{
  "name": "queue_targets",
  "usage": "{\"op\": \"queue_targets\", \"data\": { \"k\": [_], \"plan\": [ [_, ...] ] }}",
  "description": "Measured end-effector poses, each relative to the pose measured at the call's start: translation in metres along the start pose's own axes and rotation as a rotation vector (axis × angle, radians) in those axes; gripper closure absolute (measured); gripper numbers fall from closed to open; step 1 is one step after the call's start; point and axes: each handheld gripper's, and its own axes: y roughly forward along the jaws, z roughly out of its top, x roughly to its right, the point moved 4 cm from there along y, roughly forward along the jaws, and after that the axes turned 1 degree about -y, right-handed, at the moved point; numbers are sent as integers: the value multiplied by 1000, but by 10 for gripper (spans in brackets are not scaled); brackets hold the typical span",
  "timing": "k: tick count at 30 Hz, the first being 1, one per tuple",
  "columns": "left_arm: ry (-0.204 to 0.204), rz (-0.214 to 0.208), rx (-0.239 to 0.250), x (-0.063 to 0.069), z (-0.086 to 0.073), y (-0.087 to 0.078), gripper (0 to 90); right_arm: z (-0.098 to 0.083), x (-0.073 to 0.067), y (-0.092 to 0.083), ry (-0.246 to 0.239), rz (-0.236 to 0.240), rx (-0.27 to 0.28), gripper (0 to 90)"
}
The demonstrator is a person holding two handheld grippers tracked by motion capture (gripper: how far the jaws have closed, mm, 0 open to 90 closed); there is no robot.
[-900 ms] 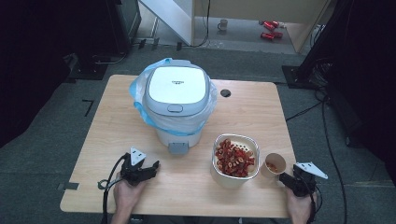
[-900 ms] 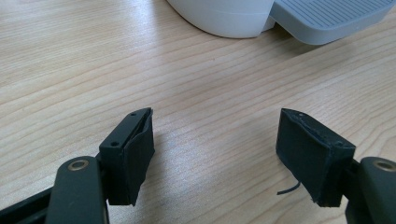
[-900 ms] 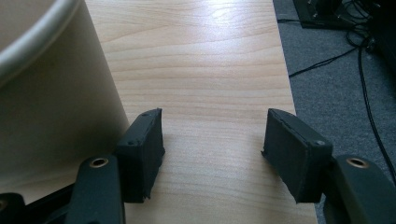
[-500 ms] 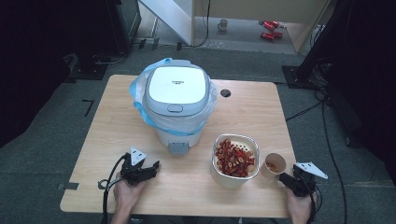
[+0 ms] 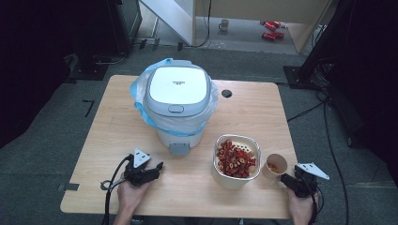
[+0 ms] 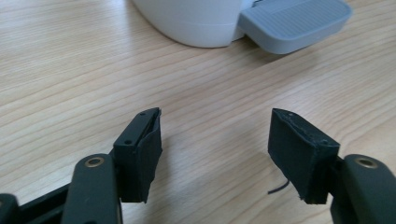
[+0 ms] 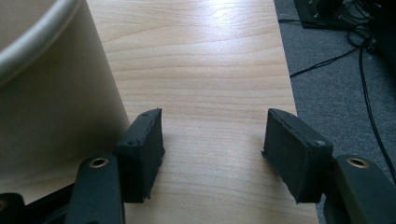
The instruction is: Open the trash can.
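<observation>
A white pedal bin with a closed lid and a blue liner stands mid-table; its grey foot pedal faces me and also tops the left gripper view as pedal. A cream bowl of red pieces sits to its right, with a small paper cup beside it. My left gripper rests low at the table's front left, open and holding nothing. My right gripper lies at the front right, just right of the cup, open with bare wood between its fingers.
The wooden table has a dark cable hole behind the bin. Its right edge runs close by my right gripper, with grey carpet and cables beyond. Dark stands flank the table.
</observation>
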Motion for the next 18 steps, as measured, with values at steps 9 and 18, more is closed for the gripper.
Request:
{"op": "queue_targets", "data": {
  "k": [9, 18],
  "plan": [
    [-6, -66, 41, 10, 10, 0, 426, 0, 0, 0, -5, 5, 0, 383],
    [17, -114, 95, 22, 25, 4, 468, 0, -1, 0, -8, 9, 0, 391]
  ]
}}
